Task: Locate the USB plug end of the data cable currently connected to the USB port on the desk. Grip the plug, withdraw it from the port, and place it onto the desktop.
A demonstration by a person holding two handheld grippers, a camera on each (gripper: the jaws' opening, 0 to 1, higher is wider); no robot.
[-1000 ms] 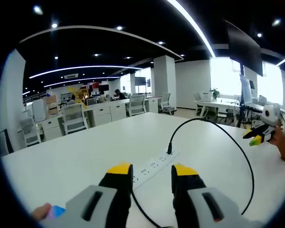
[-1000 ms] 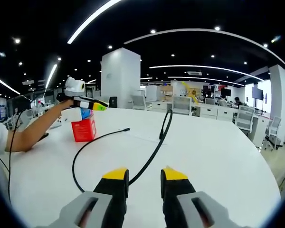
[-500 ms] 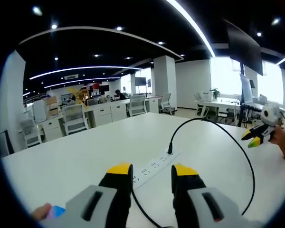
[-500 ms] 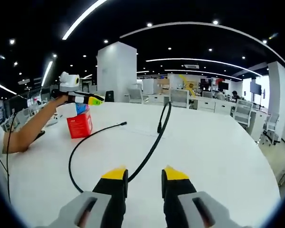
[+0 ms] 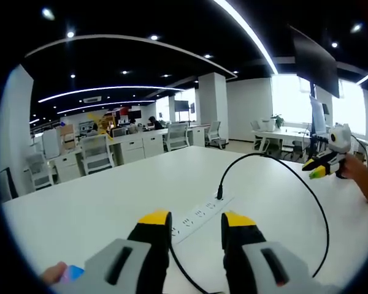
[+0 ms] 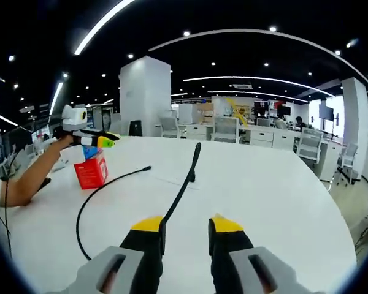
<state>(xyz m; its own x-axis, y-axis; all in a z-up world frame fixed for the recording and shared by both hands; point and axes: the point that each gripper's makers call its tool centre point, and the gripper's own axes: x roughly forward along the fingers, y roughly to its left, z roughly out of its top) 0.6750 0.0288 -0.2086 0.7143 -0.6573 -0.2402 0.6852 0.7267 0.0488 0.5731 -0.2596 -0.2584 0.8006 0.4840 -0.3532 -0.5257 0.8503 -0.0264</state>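
White desk point(image 5: 110, 196), cable point(image 5: 294, 177) still plugged, right gripper point(image 5: 319, 169) now higher

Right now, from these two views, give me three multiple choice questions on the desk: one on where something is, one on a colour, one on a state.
1. Where does the black cable end on the desk?
A. In the power strip
B. In the red box
C. In a laptop

2. What colour are the tips of the left claw?
A. Blue
B. Yellow
C. White

3. What is the state of the plug?
A. Lying loose on the desk
B. Held in the right claw
C. Still seated in the strip, with no claw on it

Answers: 1 A, the cable arcs down into the strip's far end in the left gripper view. 2 B, both tips are yellow over black. 3 C, the plug stands upright in the strip and both claws are open, short of it.
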